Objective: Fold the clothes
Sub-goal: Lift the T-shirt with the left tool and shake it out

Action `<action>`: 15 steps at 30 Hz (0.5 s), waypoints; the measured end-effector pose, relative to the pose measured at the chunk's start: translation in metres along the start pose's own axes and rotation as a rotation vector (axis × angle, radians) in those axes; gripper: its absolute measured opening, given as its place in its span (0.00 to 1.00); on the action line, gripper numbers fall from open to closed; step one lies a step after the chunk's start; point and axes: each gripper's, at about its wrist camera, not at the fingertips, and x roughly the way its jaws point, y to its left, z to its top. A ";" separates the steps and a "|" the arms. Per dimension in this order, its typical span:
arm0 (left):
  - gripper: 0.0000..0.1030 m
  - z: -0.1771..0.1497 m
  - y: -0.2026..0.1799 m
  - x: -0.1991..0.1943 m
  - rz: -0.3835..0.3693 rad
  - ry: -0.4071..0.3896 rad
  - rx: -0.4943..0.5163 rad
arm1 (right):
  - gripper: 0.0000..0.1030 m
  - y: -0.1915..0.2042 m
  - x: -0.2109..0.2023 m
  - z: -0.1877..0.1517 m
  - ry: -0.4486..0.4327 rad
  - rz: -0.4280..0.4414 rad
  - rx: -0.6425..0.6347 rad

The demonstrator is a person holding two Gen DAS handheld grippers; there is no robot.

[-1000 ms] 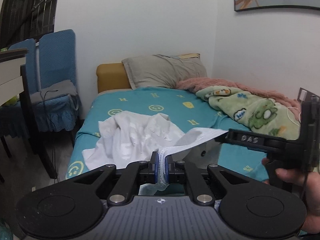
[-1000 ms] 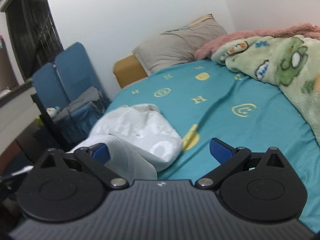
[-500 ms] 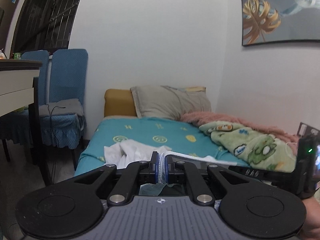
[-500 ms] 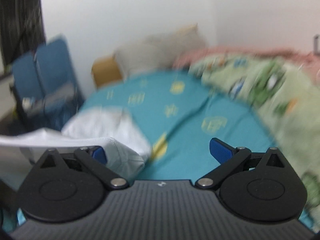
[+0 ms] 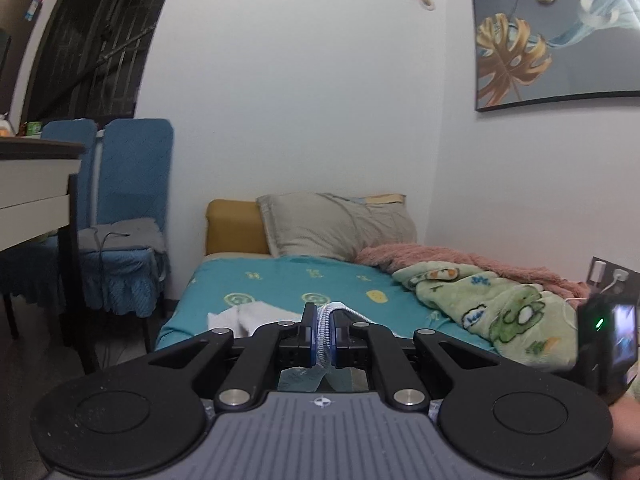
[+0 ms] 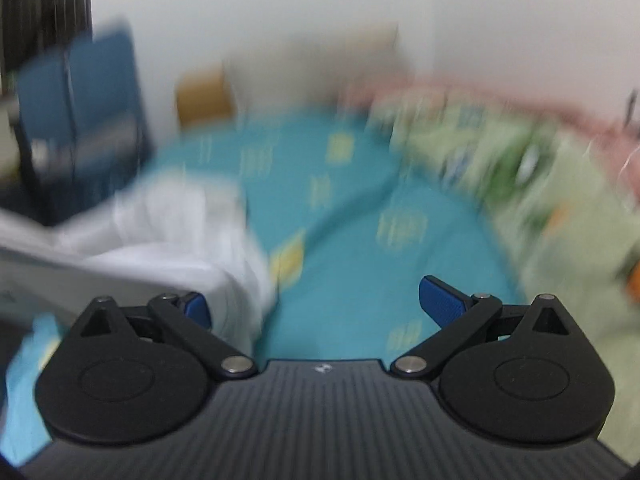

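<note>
Clenched, the left gripper pinched a ribbed edge of the white garment, whose bulk lay at the bed's near left corner. Released wide, the right gripper held nothing; that view was blurred.

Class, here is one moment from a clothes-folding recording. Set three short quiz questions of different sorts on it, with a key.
1. True or false: the left gripper is shut on the white garment.
2. The right gripper is: A open, B shut on the garment, C out of view.
3. Fill in: the garment's loose part lies on the ___ bedsheet.

Key: 1 true; 2 A; 3 teal.
</note>
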 end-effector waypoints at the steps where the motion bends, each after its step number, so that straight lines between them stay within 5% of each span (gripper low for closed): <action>1: 0.06 -0.003 0.001 0.004 0.006 0.022 0.004 | 1.00 0.000 0.007 -0.004 0.028 -0.006 0.015; 10: 0.11 -0.032 0.011 0.036 0.057 0.219 0.043 | 1.00 -0.004 -0.025 0.009 -0.191 0.015 0.089; 15: 0.25 -0.048 0.017 0.055 0.085 0.328 0.064 | 1.00 -0.011 -0.029 0.014 -0.241 0.023 0.124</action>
